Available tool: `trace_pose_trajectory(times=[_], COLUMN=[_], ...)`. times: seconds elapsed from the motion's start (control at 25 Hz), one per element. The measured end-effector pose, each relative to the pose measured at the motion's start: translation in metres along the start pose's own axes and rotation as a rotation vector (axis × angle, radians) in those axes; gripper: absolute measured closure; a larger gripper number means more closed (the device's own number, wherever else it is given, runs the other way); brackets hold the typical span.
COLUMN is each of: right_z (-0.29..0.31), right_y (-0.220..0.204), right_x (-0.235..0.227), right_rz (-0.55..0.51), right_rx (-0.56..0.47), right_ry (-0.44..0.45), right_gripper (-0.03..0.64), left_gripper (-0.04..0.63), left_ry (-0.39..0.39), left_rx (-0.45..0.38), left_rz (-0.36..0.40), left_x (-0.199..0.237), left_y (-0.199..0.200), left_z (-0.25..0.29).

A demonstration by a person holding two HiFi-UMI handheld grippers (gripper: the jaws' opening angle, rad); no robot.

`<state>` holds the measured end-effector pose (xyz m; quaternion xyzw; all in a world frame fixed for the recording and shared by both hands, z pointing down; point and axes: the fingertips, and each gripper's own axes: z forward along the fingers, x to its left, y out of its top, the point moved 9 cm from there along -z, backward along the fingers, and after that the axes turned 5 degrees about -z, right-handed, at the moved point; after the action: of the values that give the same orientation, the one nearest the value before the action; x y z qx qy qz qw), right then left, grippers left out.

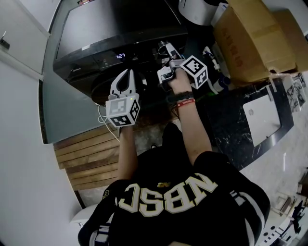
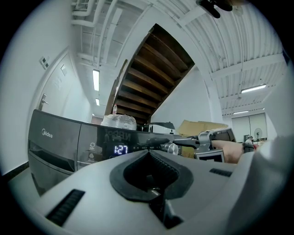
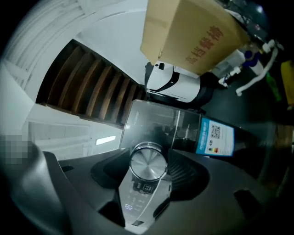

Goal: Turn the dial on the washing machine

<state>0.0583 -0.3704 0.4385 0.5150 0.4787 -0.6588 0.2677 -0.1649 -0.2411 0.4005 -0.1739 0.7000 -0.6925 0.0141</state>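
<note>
The dark washing machine fills the top of the head view, its display reading 1:27. My right gripper reaches the control panel. In the right gripper view its jaws sit on either side of the round silver dial, closed against it. The left gripper view shows the same dial under the right gripper's fingers. My left gripper hangs in front of the machine's door, left of the dial, its jaws together and holding nothing.
A cardboard box and a white appliance stand right of the machine's top. A dark stone counter with a white device lies to the right. Wooden slats cover the floor on the left, by a white wall.
</note>
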Motion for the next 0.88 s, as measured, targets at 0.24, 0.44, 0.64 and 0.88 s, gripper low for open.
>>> trace_pose_trajectory(times=[0.24,0.44,0.64,0.88], right_z=[0.001,0.001,-0.011,-0.042], right_y=[0.001,0.007,0.014,0.014], right_x=[0.000,-0.001,0.008,0.028], right_rz=[-0.014,-0.064,-0.215,-0.561], right_rx=[0.011,0.055,0.071,0.068], right_ry=[0.007,0.029,0.058,0.038], right_gripper=[0.359,0.357,0.334,0.383], left_gripper=[0.583,0.583,0.583,0.583], left_ry=[0.007,0.009,0.006,-0.006], left_rx=[0.002,0.005,0.004,-0.011], left_rz=[0.000,0.004,0.000,0.006], left_x=[0.002,0.002,0.003,-0.004], left_y=[-0.001,0.002,0.007,0.013], left_z=[-0.002,-0.002,-0.006,-0.014])
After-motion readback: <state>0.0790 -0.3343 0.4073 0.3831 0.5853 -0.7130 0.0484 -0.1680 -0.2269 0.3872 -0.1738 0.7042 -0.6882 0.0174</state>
